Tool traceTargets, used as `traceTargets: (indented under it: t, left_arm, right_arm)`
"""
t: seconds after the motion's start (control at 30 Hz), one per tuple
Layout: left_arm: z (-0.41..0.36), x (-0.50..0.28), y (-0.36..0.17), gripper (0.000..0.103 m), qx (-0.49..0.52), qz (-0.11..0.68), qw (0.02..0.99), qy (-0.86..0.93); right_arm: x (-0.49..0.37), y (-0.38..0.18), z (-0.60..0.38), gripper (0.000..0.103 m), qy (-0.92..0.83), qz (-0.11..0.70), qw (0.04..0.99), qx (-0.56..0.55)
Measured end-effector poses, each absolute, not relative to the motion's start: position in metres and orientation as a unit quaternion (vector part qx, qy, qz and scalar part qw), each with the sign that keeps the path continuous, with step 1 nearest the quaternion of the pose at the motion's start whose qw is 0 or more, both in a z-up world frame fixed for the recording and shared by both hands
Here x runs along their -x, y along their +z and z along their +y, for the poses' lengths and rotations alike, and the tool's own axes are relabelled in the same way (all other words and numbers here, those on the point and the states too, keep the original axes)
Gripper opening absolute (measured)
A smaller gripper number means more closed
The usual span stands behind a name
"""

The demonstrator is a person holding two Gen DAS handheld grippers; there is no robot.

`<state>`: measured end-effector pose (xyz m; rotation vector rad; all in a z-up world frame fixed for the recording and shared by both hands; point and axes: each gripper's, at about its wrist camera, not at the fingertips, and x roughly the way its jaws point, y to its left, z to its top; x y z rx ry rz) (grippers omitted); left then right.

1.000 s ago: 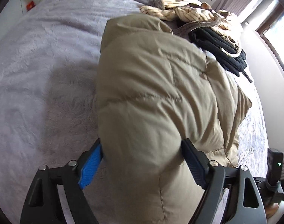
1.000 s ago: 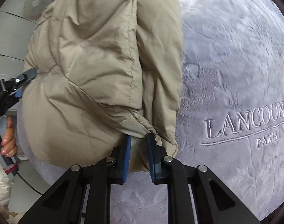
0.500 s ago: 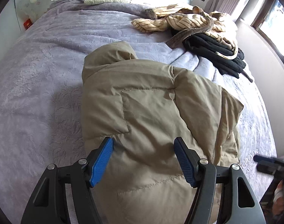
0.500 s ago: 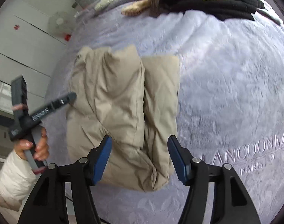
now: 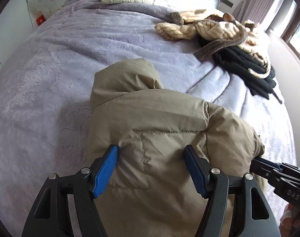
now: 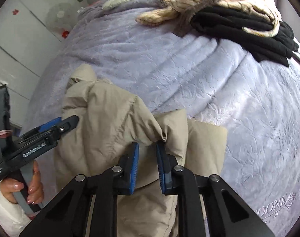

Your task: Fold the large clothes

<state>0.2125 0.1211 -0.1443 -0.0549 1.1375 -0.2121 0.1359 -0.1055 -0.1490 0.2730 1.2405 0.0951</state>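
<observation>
**Entry: padded beige jacket, folded bundle — regrip under way**

Item: beige puffer jacket (image 5: 159, 138), lying folded on the lavender bedspread (image 5: 51, 69), directly ahead of and beneath both of my tools.

Left gripper (image 5: 150, 167): jaws are standing wide apart, holding nothing. The blue pads (image 5: 105, 169) are straddling a quilted panel of the jacket; the left pad is touching or nearly touching the fabric, the other is just beside it. A second ago these jaws were spread around a thick roll of the padding; half a second ago they were open above it, and they are now coming back down against the bundle.

Right gripper (image 6: 147, 165): jaws are narrowed to a small gap, with a puckered fold of the jacket sitting at the tips. I cannot tell whether the fold is truly pinched or only resting between the pads. A second ago this pair was clamped on the jacket's edge; half a second ago it was fully spread and clear of the cloth, so it is now closing in on a new fold.

Other stock, far side of the bed beyond my jaws: a cream striped knit (image 5: 209, 27) heaped over a black garment (image 5: 246, 67), both well apart from the jacket.

Assessment: the release and re-approach are suggesting that one fold is laid and I am taking fresh holds, probably for a further fold or a tidying press. The jacket is puffy and is likely springing open if let go.
</observation>
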Motion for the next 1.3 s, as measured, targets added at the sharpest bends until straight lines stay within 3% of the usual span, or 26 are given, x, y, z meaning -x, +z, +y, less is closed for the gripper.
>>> traceTargets:
  t: [0.07,0.47,0.67,0.93,1.3]
  left_arm:
    - [0.111,-0.216,-0.154,0.070,0.010,0.535,0.839,-0.097]
    - [0.090,-0.225,-0.180,0.075,-0.032,0.538,0.838,-0.090]
    - [0.090,-0.218,-0.179,0.075,-0.045,0.532,0.841,-0.092]
    - [0.098,-0.218,-0.175,0.075,-0.035,0.530,0.842,-0.094]
    - [0.126,-0.183,-0.128,0.075,-0.002,0.531,0.842,-0.094]
  right_arm:
    - [-0.142,-0.171,-0.118,0.011,0.031,0.594,0.789,-0.153]
    - [-0.152,-0.209,-0.122,0.009,0.026,0.600,0.789,-0.131]
    - [-0.142,-0.185,-0.117,0.012,0.011,0.595,0.795,-0.121]
    - [-0.064,-0.128,-0.106,0.014,0.033,0.564,0.820,-0.091]
    - [-0.004,-0.117,-0.112,0.014,0.019,0.574,0.811,-0.115]
